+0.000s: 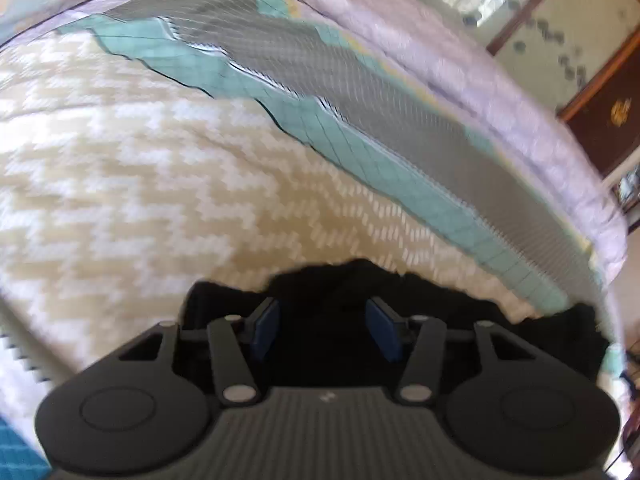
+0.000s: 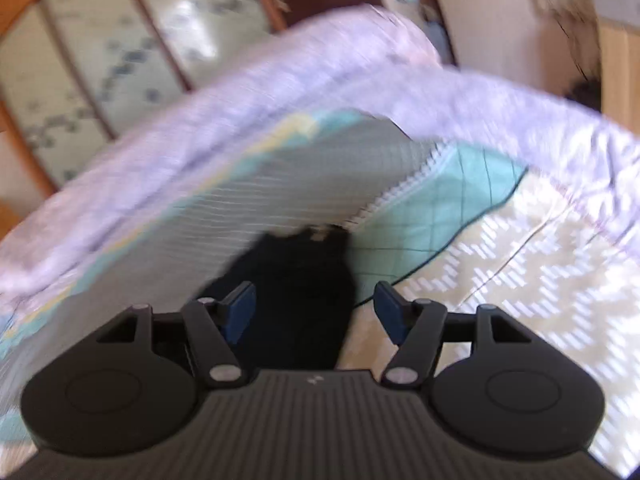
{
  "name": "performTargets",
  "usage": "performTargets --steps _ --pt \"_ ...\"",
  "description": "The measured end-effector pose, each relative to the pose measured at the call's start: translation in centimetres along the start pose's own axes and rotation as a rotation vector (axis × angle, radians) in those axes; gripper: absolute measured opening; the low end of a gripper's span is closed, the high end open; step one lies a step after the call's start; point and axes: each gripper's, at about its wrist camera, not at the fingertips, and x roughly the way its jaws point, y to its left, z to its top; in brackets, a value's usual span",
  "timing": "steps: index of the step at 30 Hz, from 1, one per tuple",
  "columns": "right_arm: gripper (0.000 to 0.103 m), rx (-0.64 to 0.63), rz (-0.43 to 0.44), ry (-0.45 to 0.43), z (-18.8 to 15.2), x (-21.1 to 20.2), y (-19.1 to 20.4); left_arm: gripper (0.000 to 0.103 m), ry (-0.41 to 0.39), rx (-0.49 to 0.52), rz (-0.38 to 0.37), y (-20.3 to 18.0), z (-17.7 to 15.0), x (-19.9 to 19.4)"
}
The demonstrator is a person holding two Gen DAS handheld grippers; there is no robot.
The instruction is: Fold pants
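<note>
Nearest the lens in the left wrist view, the left gripper [image 1: 322, 328] fills the lower part of the frame, its two blue pads [image 1: 267, 330] standing apart with black cloth between and beyond them; the pads do not press together, and whether they pinch the cloth cannot be told from the blur. That cloth is the black pants [image 1: 400, 292], a dark mass at lower centre that spreads toward the lower right edge of the frame, with a ragged upper outline against the beige and white zigzag bedspread [image 1: 120, 160]. Above the bedspread a teal and grey patterned blanket [image 1: 320, 80] runs as a band from upper left to lower right, and a pale lilac quilt [image 1: 460, 80] lies along its far side (wooden cabinet doors [image 1: 560, 40] with patterned panels show in the upper right corner). In the right wrist view, the right gripper [image 2: 316, 312] also has its pads wide apart, and the pants [image 2: 296, 280] lie between them as a long dark strip whose long axis runs from bottom centre up toward the middle of the frame, ending in an uneven edge against the grey striped part of the blanket [image 2: 280, 176]. The strip sits closer to the left pad; the right pad [image 2: 390, 314] is over bare bedspread [image 2: 520, 260]. The quilt [image 2: 280, 92] arcs across the upper half.
</note>
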Motion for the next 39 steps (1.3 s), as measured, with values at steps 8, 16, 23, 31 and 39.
performTargets --steps 8,16,23,31,39 --pt "0.006 -0.087 -0.08 -0.037 0.8 2.6 0.5 0.05 -0.067 0.161 0.121 -2.6 -2.5 1.2" --pt "0.055 -0.025 -0.4 -0.031 2.8 -2.5 -7.4 0.053 -0.097 0.167 0.106 -2.1 -1.5 -0.3" --pt "0.064 -0.143 -0.197 -0.073 4.4 -4.3 -1.6 0.074 -0.129 0.292 0.233 -1.7 0.6 -0.5" --pt "0.007 -0.275 -0.358 0.078 0.3 7.0 2.1 0.059 -0.078 0.311 0.281 -1.1 -1.3 3.0" --pt "0.06 -0.069 -0.279 -0.053 3.9 1.3 0.6 0.062 -0.08 0.235 0.268 -0.3 -0.7 1.1"
